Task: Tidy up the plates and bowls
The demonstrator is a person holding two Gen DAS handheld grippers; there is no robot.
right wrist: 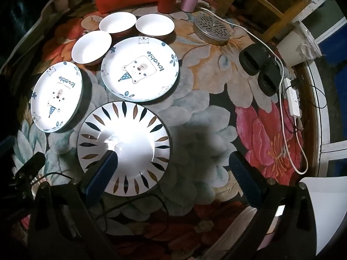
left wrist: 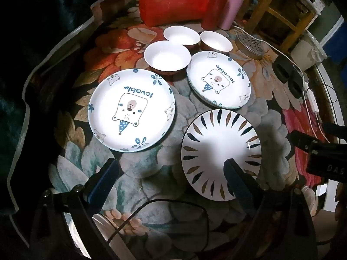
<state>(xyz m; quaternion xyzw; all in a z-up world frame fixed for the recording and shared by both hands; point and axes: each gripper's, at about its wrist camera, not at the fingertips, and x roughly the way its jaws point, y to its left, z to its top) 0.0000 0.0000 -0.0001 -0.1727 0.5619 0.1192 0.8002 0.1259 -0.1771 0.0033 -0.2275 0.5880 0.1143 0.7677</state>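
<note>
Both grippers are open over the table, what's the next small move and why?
Probably lower the right gripper onto the near rim of the leaf-pattern plate. Its jaws stand wide and hold nothing, one finger already over that plate, and the bear plates beyond could take it as a stack.

From my feed the worktop (right wrist: 195,112) wears a loud floral cloth. Up at 12 o'clock sit a red bag (left wrist: 173,0), a red flask (left wrist: 213,6) and a pink flask (left wrist: 231,8) side by side. Round perforated metal lid (right wrist: 212,29) at 1, white power strip (right wrist: 293,99) with cords at 3.
</note>
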